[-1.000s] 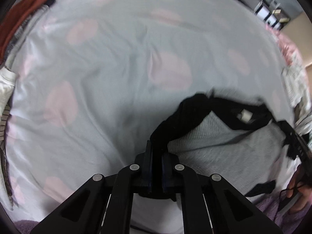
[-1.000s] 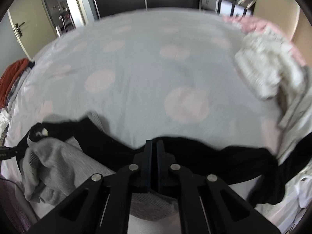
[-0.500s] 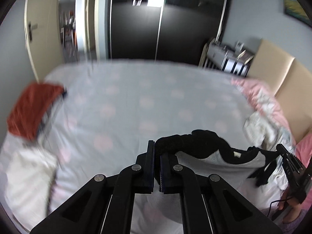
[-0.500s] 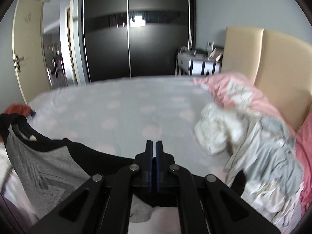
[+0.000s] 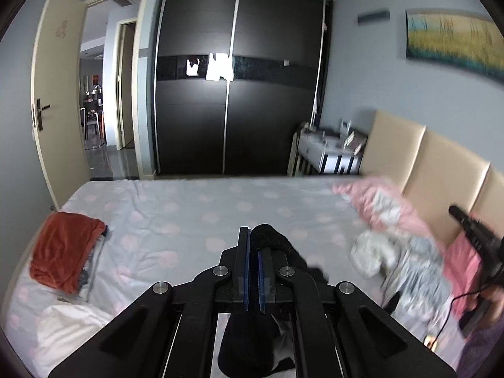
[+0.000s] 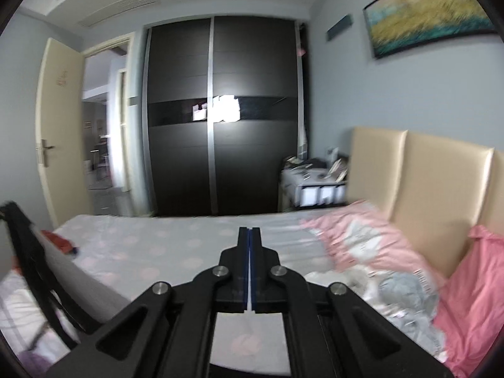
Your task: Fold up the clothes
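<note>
My left gripper is shut on the black edge of a black-and-grey shirt. The cloth bulges over the fingers and hangs down below them. Held up above the bed, my right gripper has its jaws pressed together; only a dark strip of cloth shows beneath it. At the left of the right wrist view the shirt's grey body slopes down from the left gripper. In the left wrist view the right gripper shows at the far right, held in a hand.
The bed has a pale sheet with pink dots. A folded red garment and white cloth lie at its left. Loose clothes and pink pillows lie by the beige headboard. A dark wardrobe stands behind.
Both grippers have lifted the shirt off the bed. Both views have swung up from the sheet to the room, and the shirt now hangs between them.
</note>
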Demonstrator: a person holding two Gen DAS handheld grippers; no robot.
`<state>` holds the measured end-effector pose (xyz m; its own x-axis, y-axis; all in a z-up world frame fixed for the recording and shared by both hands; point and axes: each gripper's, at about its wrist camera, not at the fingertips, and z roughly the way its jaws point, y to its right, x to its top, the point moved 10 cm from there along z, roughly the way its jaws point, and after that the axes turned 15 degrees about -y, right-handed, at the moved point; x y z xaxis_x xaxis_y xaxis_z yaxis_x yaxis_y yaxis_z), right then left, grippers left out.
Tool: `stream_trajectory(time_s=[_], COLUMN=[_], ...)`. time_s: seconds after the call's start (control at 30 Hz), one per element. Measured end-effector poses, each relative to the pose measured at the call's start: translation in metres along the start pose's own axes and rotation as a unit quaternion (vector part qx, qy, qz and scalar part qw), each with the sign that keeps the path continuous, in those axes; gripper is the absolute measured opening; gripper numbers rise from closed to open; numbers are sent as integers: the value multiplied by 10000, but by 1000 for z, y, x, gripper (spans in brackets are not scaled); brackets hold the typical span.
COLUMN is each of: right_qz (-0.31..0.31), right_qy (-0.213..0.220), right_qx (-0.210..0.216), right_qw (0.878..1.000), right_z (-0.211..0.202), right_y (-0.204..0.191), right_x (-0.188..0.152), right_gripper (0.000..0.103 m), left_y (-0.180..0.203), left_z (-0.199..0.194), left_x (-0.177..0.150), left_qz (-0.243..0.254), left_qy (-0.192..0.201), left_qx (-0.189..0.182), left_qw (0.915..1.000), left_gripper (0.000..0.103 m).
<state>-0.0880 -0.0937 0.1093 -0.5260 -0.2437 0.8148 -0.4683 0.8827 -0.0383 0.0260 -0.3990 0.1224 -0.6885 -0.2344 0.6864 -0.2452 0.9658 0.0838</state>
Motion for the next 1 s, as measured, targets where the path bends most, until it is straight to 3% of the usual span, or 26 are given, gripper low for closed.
stream_trajectory(time_s=[0.1, 0.33, 0.47, 0.6, 0.8, 0.9, 1.0], right_qz=[-292, -1213, -1800, -2371, -3640, -3974, -4009], right_qy=[-782, -1977, -2530, -3061, -3454, -3527, -3603], right_qx=[540, 1063, 1442, 1809, 1843, 1769, 1743], right_qw=[9951, 9669, 9396, 9041, 8451, 8285, 8241], right_z=[36, 110, 144, 175, 197, 211, 226], right_y=[-32, -107, -153, -196, -255, -268, -273], right_x=[-37, -151, -210, -269, -340, -358, -365], right_gripper=[2, 5, 19, 22, 23, 23, 23], left_y=[-12, -64, -93, -118, -145, -156, -167], left_z=[31, 85, 92, 97, 110, 115, 121], left_x=[-23, -75, -89, -99, -114, -121, -125], left_qz=[-100, -631, -844, -985, -1218, -1297, -1371], left_qy=[-418, -1111, -1184, -1232, -1423, -1498, -1555], left_qx=[204, 497, 608, 696, 684, 641, 579], left_qw=[9989, 9906, 9875, 9850, 9799, 9781, 9766], left_gripper=[4, 4, 4, 4, 4, 4, 4])
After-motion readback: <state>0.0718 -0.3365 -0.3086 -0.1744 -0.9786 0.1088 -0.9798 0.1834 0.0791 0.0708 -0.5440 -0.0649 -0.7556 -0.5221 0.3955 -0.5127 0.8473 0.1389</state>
